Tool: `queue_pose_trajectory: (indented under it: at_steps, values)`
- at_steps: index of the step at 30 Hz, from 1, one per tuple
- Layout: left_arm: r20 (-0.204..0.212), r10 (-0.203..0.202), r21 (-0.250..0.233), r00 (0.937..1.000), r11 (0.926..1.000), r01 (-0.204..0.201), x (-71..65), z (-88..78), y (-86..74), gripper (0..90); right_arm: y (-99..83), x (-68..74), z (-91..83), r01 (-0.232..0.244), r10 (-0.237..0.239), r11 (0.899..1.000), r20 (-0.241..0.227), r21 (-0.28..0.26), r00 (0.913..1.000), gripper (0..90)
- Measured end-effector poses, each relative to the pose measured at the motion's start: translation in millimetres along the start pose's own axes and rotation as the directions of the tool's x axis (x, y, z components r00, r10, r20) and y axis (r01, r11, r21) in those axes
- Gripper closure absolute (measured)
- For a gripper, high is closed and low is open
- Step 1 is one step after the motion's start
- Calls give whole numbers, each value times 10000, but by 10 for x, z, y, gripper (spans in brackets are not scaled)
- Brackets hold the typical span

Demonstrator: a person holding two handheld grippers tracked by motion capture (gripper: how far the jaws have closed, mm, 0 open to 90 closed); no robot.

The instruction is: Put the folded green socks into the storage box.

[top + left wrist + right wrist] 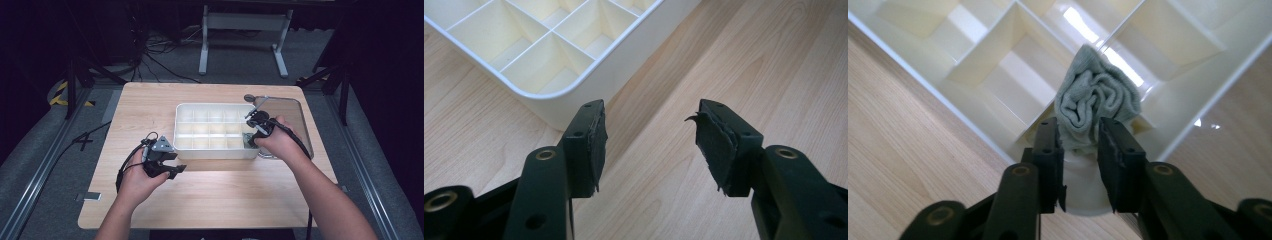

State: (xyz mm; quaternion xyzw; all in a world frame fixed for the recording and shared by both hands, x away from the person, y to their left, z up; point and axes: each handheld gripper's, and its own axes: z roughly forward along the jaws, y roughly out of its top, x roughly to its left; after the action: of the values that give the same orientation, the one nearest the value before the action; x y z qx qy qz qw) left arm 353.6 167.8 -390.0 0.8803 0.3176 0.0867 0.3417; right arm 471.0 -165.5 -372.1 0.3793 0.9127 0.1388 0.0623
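From above, the white divided tray [215, 131] sits mid-desk with the right gripper [251, 140] at its near right corner, while the left gripper [649, 140] hangs wide apart and empty, and the right gripper's [1080, 150] jaws pinch a rolled grey cloth [1095, 100] over that corner compartment.

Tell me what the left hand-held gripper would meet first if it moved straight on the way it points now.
Probably the bare wooden table: the open left hand-held gripper points down at it, just beside the corner of the white divided box. Depth is unclear.
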Motion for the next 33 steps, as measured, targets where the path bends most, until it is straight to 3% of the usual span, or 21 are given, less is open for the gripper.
queue_pose_trajectory:
  at_steps: [4, 7, 8, 10, 13, 16, 19, 21, 28, 29, 31, 33]
  values:
    - [-24, -53, 25, 10000, 10000, 53, -7, -11, -11, 465, 91, 54, -106, 206, -178, 9975, 427, -671, 9989, 541]
    - [-2, -90, -71, 10000, 9999, 90, -3, -15, -18, 463, 157, 51, 14, 367, -344, 9984, 529, -437, 9980, 494]
    - [-9, -63, -76, 10000, 10000, 63, 2, -15, -19, 463, 174, 36, 72, 416, -402, 9989, 597, -232, 9974, 521]
    - [25, -51, -45, 10000, 10000, 52, 13, -13, -22, 462, 186, 11, 180, 649, -673, 9972, 654, 385, 9956, 755]
    - [13, -61, 5, 10000, 10000, 61, 23, -12, -27, 463, 184, -9, 220, 616, -645, 9968, 591, 506, 9962, 789]
    - [25, -149, -14, 9999, 9999, 149, 16, -9, -43, 462, 166, -21, 366, 723, -745, 9914, 168, 1091, 9971, 802]
    - [-4, -117, 14, 9999, 9999, 117, 16, -28, -58, 463, 172, -28, 458, 356, -357, 9913, -19, 1267, 9994, 804]
    - [-47, -195, -18, 9998, 9998, 194, 4, -47, -71, 463, 183, -30, 467, 436, -440, 9901, 4, 1333, 9990, 800]
    - [-97, -340, -71, 9994, 9994, 340, 9, -79, -126, 461, 147, -82, 416, 274, -235, 9943, -386, 1030, 9990, 730]
    - [-106, -222, -12, 9997, 9998, 222, 15, -85, -133, 461, 138, -85, 389, 225, -187, 9947, -388, 1007, 9991, 700]
    - [-93, -312, -22, 9995, 9995, 312, 7, -90, -156, 459, 112, -109, 323, 83, -48, 9975, -502, 704, 9987, 594]
    - [-87, -365, 42, 9993, 9993, 365, -1, -106, -194, 457, 83, -132, 224, -228, 246, 9995, -837, 226, 9962, 581]
